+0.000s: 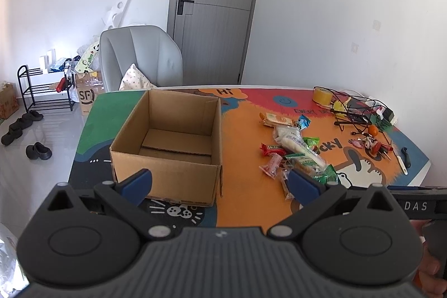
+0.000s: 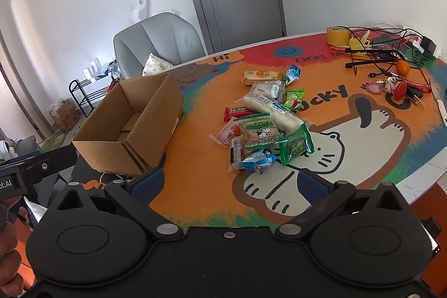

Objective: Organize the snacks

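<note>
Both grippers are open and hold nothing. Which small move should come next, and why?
Probably lower the right gripper onto the blue snack packet, the nearest piece of the snack pile. The cardboard box stands empty and open beside the pile, and the left gripper faces that box.

The left tool (image 1: 219,183) hides the cardboard box's (image 1: 167,141) near bottom edge; wrapper (image 2: 272,109) print is too small to read
</note>
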Demonstrator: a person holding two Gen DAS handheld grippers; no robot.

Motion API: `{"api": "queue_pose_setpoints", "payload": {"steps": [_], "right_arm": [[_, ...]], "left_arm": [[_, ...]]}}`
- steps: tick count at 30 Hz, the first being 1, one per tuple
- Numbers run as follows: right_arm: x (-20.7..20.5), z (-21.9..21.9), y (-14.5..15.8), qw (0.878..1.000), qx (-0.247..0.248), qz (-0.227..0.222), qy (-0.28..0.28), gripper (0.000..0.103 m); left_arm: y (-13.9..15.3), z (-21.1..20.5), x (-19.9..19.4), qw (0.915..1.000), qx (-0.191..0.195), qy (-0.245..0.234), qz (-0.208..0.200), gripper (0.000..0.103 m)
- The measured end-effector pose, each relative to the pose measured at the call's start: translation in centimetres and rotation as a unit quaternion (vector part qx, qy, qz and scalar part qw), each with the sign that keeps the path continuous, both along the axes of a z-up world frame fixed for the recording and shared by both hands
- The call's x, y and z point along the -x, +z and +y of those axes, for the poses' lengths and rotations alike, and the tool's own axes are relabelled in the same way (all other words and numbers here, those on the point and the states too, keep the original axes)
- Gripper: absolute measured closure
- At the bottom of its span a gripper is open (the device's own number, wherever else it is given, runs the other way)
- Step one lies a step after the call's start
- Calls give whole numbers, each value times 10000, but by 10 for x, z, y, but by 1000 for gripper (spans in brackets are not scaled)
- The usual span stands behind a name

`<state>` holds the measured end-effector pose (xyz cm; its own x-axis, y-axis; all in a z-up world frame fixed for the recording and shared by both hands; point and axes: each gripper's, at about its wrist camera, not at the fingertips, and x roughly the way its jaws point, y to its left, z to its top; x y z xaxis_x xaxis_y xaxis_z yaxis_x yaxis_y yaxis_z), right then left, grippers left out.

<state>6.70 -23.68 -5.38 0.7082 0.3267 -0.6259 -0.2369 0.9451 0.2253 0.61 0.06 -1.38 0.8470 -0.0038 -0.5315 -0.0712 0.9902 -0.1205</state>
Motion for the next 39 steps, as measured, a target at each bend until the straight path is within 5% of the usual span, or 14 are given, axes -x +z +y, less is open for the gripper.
{"api": "queue_pose_setpoints", "payload": {"steps": [39], "right_arm": [[-1,1,2,10000,55,-56,1,0]], "left_arm": [[-7,3,-6,9999,-25,-72,97,0]]}}
